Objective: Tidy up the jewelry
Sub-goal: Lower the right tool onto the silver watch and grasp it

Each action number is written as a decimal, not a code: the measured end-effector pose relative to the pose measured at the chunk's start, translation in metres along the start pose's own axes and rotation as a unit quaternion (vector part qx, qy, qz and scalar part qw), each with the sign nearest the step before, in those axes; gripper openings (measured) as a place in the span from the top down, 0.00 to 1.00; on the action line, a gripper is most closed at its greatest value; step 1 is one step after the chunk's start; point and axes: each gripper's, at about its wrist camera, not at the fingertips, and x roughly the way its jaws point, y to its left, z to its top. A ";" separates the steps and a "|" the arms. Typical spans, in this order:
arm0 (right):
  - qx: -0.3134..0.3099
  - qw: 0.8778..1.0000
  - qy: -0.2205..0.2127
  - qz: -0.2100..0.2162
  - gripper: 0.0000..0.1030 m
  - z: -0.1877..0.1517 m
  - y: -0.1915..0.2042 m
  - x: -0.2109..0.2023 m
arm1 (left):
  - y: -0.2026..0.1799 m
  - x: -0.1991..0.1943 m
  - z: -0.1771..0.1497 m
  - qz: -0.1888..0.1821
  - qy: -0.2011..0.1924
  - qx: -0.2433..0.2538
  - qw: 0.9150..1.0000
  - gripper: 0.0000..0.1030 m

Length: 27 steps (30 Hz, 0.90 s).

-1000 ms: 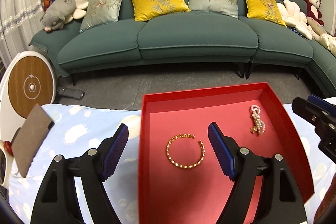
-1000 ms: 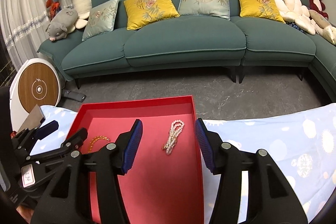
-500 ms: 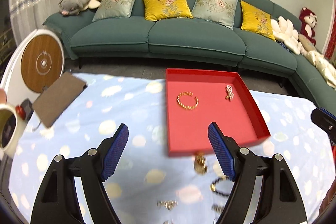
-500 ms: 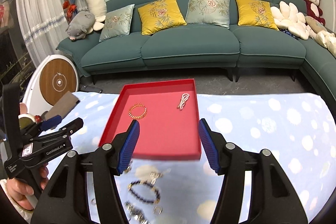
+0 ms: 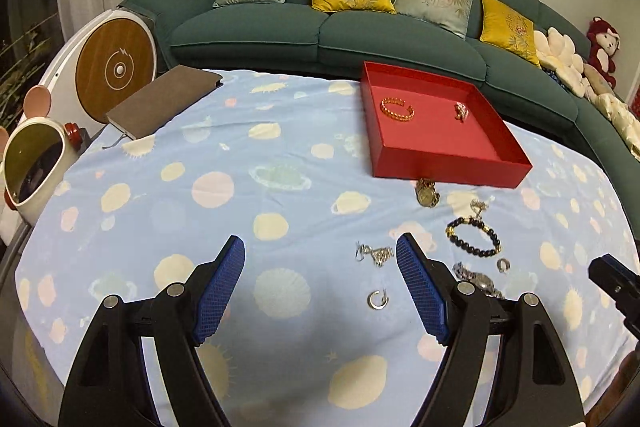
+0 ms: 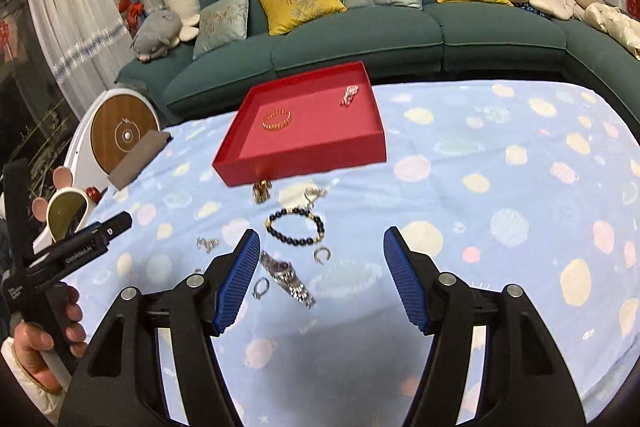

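Note:
A red tray (image 5: 448, 173) (image 6: 304, 169) sits at the far side of the blue patterned cloth, with a gold bracelet (image 5: 397, 109) (image 6: 277, 119) and a pearl piece (image 5: 461, 111) (image 6: 349, 95) in it. In front of it lie loose pieces: a gold item (image 6: 262, 190), a black bead bracelet (image 5: 474, 237) (image 6: 295, 227), a silver watch (image 6: 286, 277), rings (image 6: 322, 254) and a silver chain (image 5: 376, 254). My left gripper (image 5: 320, 247) is open over bare cloth, left of them. My right gripper (image 6: 321, 239) hovers above the watch and bracelet, jaws opening, gripping nothing.
A brown notebook (image 5: 164, 101) lies at the cloth's far left corner. A cream mirror with ears (image 5: 32, 167) and a round white-and-wood device (image 5: 116, 71) stand off the left edge. A green sofa (image 5: 360, 35) with cushions runs behind. A hand (image 6: 40, 339) holds the left gripper.
Both grippers have drawn back from over the red tray toward the near side. The loose jewellery on the cloth has come into view. The right jaws stand wider than before.

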 end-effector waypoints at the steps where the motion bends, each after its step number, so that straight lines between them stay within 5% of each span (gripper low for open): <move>1: -0.004 1.000 0.009 0.001 0.40 -0.007 0.000 0.005 | 0.001 0.002 -0.006 -0.002 0.006 0.004 1.000 0.27; 11: -0.064 0.996 0.056 0.010 0.47 -0.039 0.019 0.056 | -0.007 0.033 -0.033 -0.036 0.059 0.036 0.997 0.27; 27: -0.084 0.993 0.084 0.024 0.57 -0.041 0.027 0.096 | -0.009 0.046 -0.037 -0.037 0.073 0.044 0.996 0.27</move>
